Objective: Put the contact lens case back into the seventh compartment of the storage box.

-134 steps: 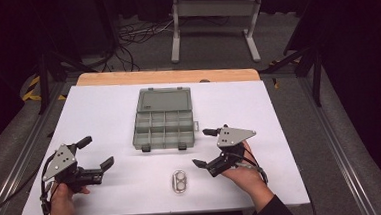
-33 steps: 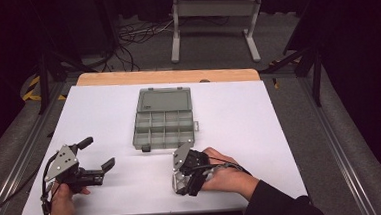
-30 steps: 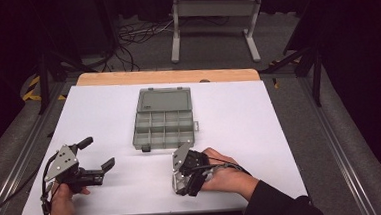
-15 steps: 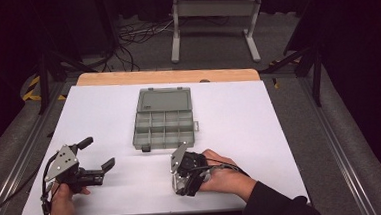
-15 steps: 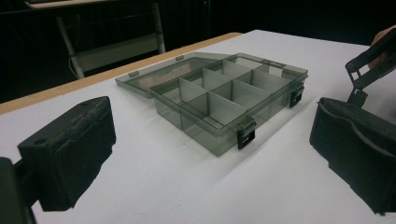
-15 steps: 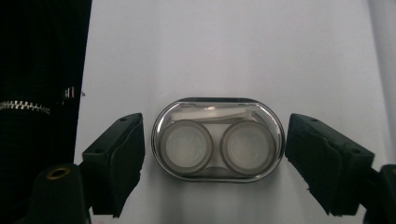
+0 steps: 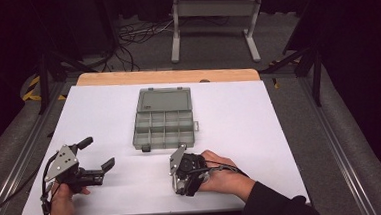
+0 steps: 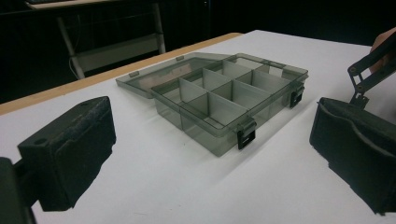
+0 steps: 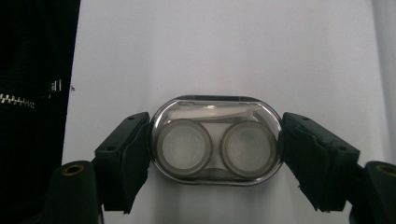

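While the right hand-held gripper (image 9: 215, 149) has just been closing and now clamps the contact lens case (image 9: 215, 143) by its ends on the surface (image 7: 259, 118), nothing is lifted yet; the organiser box (image 7: 163, 120) beyond lies open, the left hand-held gripper (image 7: 97, 154) spread apart.

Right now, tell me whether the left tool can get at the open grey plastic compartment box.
Probably yes: the left tool, jaws open, faces the open grey plastic compartment box with bare white table between them.

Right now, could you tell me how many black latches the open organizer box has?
2, both on the box's front wall: one latch at the nearer corner, the other latch at the farther corner.
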A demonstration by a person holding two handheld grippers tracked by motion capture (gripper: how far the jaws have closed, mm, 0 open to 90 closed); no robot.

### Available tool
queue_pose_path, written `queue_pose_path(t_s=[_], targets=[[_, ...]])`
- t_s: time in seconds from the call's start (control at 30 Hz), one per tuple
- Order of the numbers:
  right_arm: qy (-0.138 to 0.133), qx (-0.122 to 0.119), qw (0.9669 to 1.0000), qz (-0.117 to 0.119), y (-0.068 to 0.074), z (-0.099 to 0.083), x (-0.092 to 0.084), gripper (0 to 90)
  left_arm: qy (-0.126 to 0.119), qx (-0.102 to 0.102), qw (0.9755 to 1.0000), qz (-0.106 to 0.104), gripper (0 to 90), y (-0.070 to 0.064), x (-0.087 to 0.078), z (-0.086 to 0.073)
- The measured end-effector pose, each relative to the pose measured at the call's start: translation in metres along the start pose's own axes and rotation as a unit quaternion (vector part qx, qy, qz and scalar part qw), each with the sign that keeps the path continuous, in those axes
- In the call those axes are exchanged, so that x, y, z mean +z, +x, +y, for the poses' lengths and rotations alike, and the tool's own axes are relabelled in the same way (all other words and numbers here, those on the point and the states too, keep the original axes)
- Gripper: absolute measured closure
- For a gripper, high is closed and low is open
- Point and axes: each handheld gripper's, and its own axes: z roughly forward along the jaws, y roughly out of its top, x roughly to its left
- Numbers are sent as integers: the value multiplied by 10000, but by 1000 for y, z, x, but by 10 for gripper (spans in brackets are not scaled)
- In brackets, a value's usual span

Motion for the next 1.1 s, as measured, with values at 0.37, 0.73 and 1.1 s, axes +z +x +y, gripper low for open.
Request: queue_pose_path(t_s=[0.37,0.73,1.1], targets=[[-183,-79,9997,-144,0,0,-7,267,-9,-2,10000,0,12,0,0,0],[-514,-98,9980,-360,1,-2,-20,267,-17,6,10000,10,12,0,0,0],[-912,-86,9939,-613,0,-4,-35,268,-17,-10,10000,12,12,0,0,0]])
